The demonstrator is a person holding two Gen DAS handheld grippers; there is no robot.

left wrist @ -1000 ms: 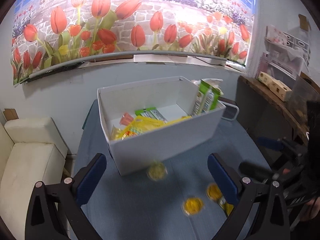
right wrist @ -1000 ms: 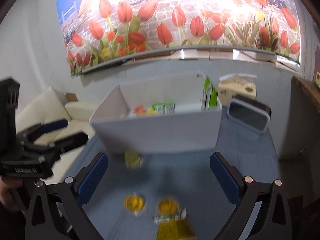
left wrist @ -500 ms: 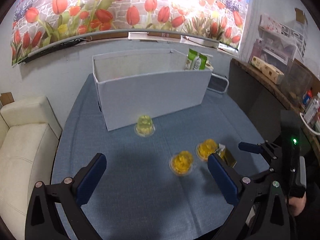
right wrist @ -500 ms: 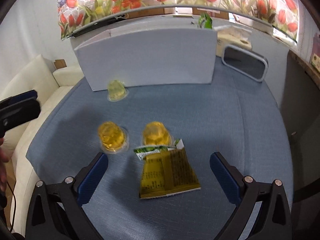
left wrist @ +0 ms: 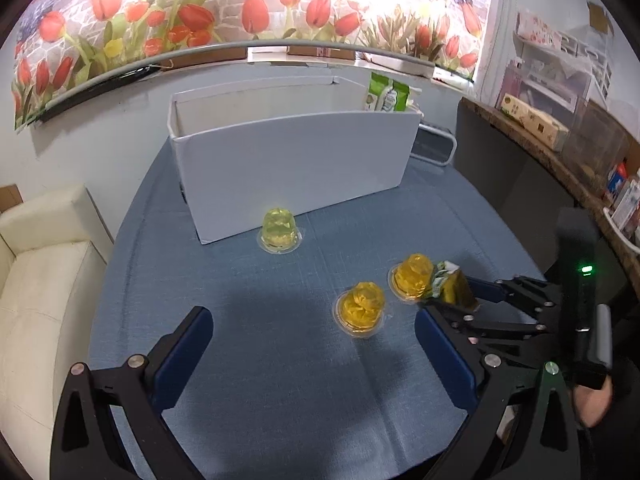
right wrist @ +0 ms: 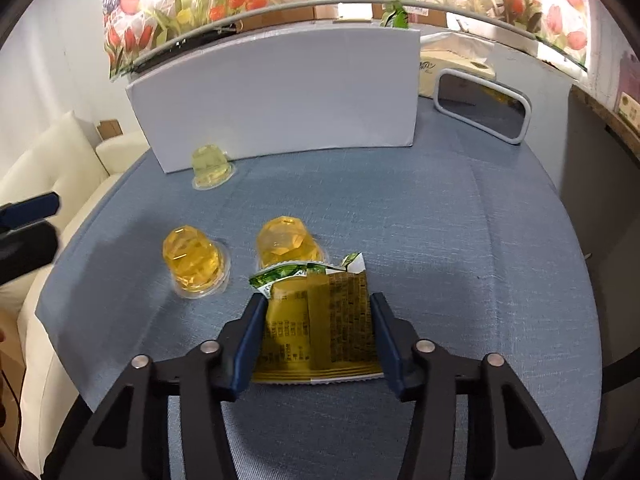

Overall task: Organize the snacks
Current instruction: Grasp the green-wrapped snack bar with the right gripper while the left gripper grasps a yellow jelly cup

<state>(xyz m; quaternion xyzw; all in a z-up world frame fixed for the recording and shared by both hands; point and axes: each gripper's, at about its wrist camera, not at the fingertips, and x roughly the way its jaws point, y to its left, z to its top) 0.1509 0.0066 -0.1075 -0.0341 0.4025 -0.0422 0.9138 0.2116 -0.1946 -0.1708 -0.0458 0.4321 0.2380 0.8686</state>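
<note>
A yellow snack packet (right wrist: 320, 332) with a green top lies flat on the blue tablecloth. My right gripper (right wrist: 318, 298) straddles it, jaws closing, both pads against its long sides. Beyond it stand two orange jelly cups (right wrist: 286, 240) (right wrist: 192, 258), and a pale green jelly cup (right wrist: 210, 164) sits against the white box (right wrist: 280, 92). In the left wrist view my left gripper (left wrist: 310, 316) hangs open over bare cloth, nothing between its fingers. The nearest orange cup (left wrist: 362, 306) is just ahead and right of it, and the right gripper (left wrist: 456, 296) is farther right. A green packet (left wrist: 386, 96) pokes out of the box.
A white-framed tray (right wrist: 480, 108) and a tissue box (right wrist: 452, 64) stand right of the box. A cream sofa (left wrist: 40, 260) lies beyond the table's left edge. A wooden shelf (left wrist: 560, 148) with boxes runs along the right wall.
Both grippers have come down toward the table. The right jaws, wide apart before, have closed in on the yellow packet. The left jaws stay wide.
</note>
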